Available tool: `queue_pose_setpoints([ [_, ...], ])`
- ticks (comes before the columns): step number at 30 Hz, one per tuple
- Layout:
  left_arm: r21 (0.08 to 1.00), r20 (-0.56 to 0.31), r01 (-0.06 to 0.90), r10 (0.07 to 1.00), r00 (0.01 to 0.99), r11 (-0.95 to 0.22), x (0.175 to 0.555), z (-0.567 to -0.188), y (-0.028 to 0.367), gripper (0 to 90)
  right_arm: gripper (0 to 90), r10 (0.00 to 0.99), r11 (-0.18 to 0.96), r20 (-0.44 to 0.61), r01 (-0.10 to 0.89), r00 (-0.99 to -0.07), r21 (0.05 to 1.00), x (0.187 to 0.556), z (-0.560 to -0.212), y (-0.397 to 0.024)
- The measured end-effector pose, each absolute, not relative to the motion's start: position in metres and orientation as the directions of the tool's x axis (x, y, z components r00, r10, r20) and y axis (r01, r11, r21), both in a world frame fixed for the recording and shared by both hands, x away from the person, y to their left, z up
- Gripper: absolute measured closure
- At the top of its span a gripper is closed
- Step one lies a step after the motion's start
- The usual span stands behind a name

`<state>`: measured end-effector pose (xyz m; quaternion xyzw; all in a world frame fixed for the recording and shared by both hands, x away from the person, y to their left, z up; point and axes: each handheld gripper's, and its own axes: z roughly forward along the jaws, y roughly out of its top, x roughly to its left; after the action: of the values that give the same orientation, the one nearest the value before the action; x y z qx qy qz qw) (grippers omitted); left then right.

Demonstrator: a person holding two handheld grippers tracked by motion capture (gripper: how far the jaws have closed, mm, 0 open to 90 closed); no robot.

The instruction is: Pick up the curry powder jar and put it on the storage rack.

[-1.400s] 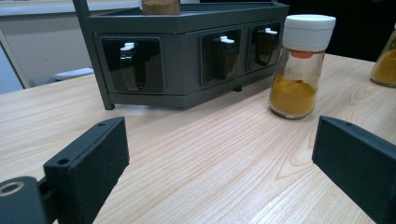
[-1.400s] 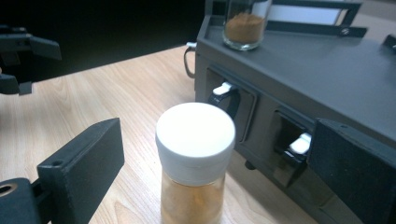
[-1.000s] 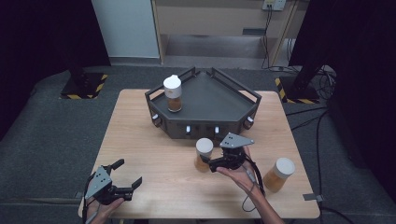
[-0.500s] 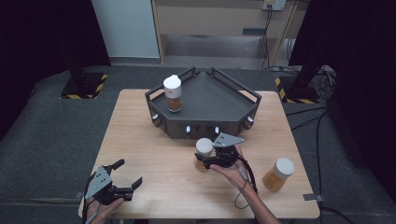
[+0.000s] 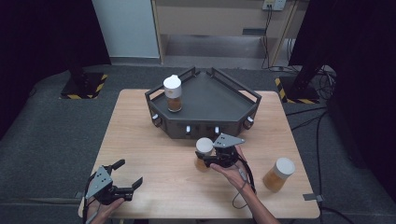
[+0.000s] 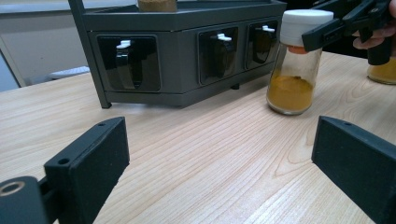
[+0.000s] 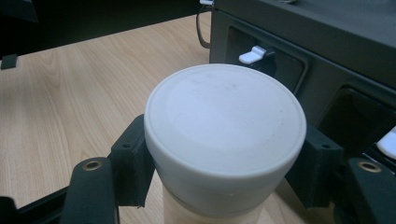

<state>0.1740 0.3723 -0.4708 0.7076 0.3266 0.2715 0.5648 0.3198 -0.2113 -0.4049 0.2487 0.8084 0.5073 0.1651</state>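
At the front of the rack (image 5: 205, 105), my right claw (image 5: 208, 159) has just been closing its jaws and is now gripping the jar (image 5: 203, 153) just under its white cap (image 7: 224, 126), one pad on each side of the neck. That jar is standing upright on the surface (image 5: 154, 154), near the rack's drawers, and is part full of yellow powder. I am judging the grip a bit high, so I am planning to lift straight up, slowly, keeping the jar vertical, then carry it over the rack's rail beside the jar already up there (image 5: 173, 93). My left claw (image 5: 122, 186) is resting wide open and empty near the surface's near edge.
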Motion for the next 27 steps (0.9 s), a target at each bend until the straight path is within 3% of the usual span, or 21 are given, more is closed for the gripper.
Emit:
queue_pose_setpoints([
  [27, 0.977, 0.003, 0.163, 0.766, 0.642, -0.140, 0.175, -0.471, 0.374, 3.1, 33.8, 0.514, 0.386, -0.055, 0.174, -0.856, 0.906, 0.331, -0.314, -0.206],
])
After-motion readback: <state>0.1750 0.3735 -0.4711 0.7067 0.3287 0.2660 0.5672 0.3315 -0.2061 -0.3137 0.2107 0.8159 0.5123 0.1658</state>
